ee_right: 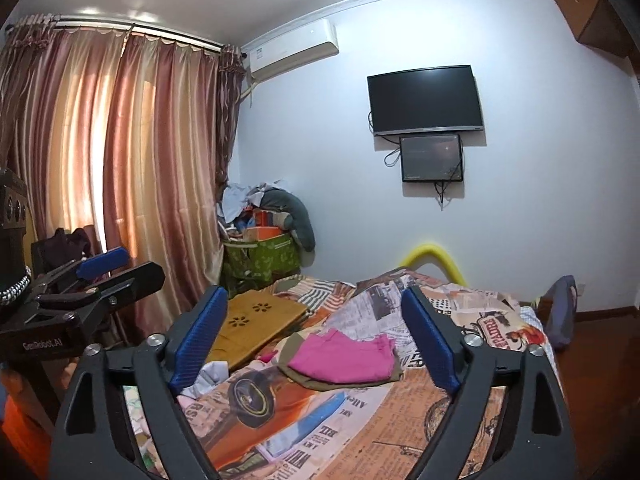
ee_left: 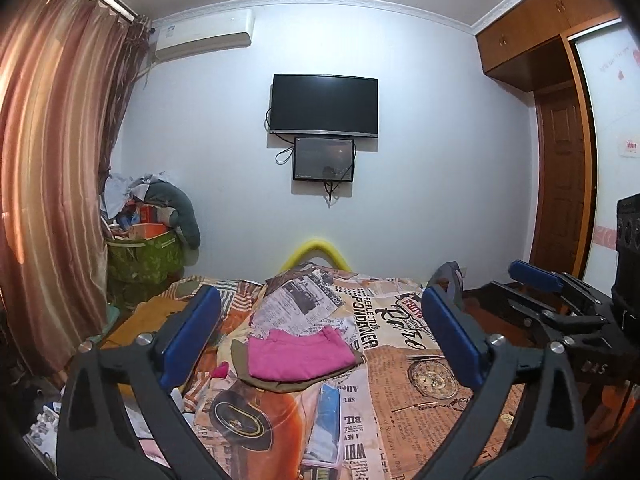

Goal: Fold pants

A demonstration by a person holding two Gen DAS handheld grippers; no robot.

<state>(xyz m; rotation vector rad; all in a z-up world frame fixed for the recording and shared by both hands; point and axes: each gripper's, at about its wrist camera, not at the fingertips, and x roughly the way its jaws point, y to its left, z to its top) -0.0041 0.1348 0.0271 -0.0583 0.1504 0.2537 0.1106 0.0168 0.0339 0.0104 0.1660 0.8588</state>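
Observation:
Folded pink pants (ee_left: 298, 354) lie on top of a folded olive garment (ee_left: 288, 385) in the middle of the bed; they also show in the right wrist view (ee_right: 344, 358). My left gripper (ee_left: 320, 332) is open and empty, held above the bed short of the pile. My right gripper (ee_right: 314, 334) is open and empty too, also short of the pile. The right gripper shows at the right of the left wrist view (ee_left: 552, 292), and the left gripper at the left of the right wrist view (ee_right: 100, 276).
The bed has a newspaper-print cover (ee_left: 400, 364). A yellow wooden board (ee_right: 256, 320) lies at the bed's left side. A green bin heaped with clothes (ee_right: 264, 248) stands by the curtains (ee_right: 120, 160). A TV (ee_left: 324, 104) hangs on the far wall, a wardrobe (ee_left: 560, 160) at right.

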